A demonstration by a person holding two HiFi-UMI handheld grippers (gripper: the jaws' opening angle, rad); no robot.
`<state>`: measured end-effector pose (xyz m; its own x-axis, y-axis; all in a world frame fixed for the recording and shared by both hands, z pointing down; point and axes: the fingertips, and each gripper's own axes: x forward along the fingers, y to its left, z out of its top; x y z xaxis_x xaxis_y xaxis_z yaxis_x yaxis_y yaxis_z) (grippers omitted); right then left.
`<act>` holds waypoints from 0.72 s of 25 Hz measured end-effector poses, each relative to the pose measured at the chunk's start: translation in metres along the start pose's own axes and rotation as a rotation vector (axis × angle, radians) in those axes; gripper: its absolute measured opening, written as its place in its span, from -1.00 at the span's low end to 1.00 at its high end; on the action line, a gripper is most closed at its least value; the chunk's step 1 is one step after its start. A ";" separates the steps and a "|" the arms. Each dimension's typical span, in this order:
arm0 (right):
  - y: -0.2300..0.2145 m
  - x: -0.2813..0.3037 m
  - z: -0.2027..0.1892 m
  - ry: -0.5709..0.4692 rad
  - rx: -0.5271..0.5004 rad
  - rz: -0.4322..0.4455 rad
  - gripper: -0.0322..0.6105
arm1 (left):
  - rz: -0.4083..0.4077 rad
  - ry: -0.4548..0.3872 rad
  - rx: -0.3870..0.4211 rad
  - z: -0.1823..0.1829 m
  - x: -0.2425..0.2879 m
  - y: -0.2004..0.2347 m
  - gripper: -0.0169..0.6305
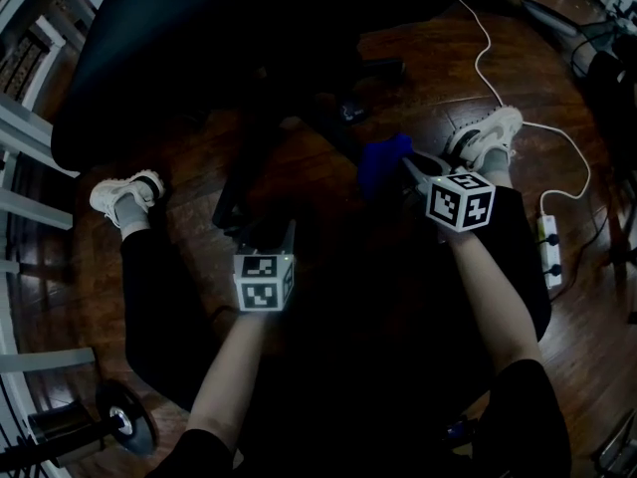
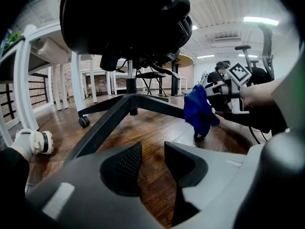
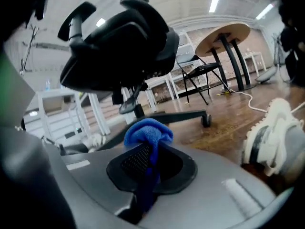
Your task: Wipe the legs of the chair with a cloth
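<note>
where chair legs (image 2: 102,123) splay, a white cable (image 1: 478,68) trails past one shoe (image 1: 486,135).

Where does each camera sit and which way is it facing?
Head view: on the person's head, facing steeply down at the chair; forearms, left tool, right tool, shoes show.
Left gripper view: on the left tool, low, facing the chair legs past open jaws; left shoe shows.
Right gripper view: on the right tool, facing the seat from below; right shoe shows.
Shared: all show the blue cloth in the right tool.
</note>
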<state>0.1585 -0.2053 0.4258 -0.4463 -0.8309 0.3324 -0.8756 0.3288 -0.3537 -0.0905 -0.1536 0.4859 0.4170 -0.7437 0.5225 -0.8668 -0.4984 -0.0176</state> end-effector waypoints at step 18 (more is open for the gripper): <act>-0.025 0.163 0.024 0.173 0.127 0.212 -0.79 | 0.154 0.018 0.081 0.017 -0.016 0.064 -0.48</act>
<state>0.1114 -0.3598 0.4681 -0.6511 -0.6573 0.3796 -0.7344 0.4192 -0.5337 -0.1485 -0.1812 0.4614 0.2754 -0.8065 0.5232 -0.8949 -0.4138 -0.1669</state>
